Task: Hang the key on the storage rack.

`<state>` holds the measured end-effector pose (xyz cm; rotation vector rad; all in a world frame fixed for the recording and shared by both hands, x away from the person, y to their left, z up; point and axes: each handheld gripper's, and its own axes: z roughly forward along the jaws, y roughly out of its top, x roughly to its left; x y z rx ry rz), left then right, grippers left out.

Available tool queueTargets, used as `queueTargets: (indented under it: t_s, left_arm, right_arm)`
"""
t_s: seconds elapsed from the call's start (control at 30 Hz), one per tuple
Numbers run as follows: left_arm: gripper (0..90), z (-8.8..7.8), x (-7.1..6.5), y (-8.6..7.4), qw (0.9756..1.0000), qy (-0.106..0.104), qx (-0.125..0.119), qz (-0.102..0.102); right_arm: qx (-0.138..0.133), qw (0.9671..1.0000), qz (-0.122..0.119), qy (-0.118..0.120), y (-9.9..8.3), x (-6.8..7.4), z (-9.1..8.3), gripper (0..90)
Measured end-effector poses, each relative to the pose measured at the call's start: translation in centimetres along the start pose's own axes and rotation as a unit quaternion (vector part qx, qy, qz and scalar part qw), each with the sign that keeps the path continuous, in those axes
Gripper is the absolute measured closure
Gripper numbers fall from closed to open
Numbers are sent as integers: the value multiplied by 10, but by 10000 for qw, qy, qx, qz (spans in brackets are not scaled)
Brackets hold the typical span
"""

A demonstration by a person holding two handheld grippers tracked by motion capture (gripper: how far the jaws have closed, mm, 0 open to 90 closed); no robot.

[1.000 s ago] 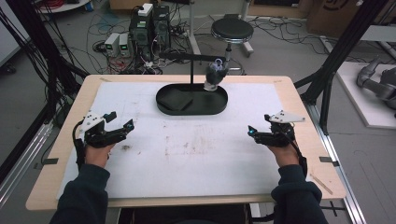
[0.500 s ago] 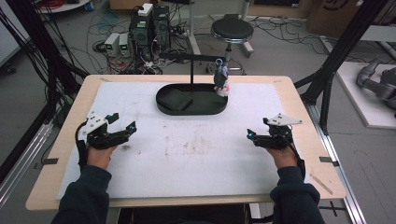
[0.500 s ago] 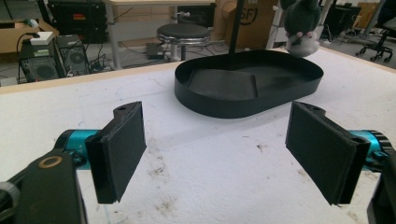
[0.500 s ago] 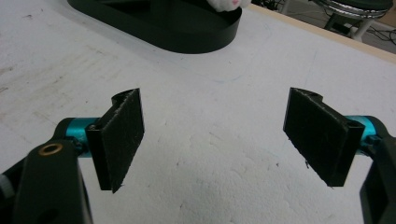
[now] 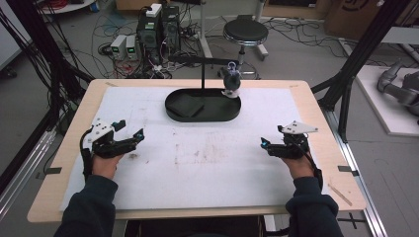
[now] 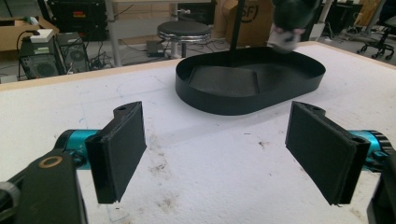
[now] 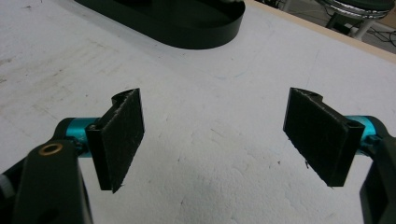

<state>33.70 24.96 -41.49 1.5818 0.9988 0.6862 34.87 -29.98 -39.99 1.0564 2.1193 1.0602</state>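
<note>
left gripper [image 5: 129,138]: fingers spread, empty | right gripper [image 5: 271,146]: same | tray [image 5: 202,105] and hanging toy [image 5: 230,81] well ahead of fingers | risk: reaching in knocks stand [image 5: 202,74], toy swings, grasp misses

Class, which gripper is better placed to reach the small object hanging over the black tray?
Probably the right gripper: the hanging object dangles over the tray's right end, on its side. The left gripper, also open, sits farther off.
</note>
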Motion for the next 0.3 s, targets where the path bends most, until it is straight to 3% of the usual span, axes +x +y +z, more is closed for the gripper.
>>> queueTargets:
  t_s: [0.3]
  left_arm:
    - [200,1,0,0,10000,24,18,18]
  right_arm:
    - [-54,10000,41,-39,-2,-4,-3,208]
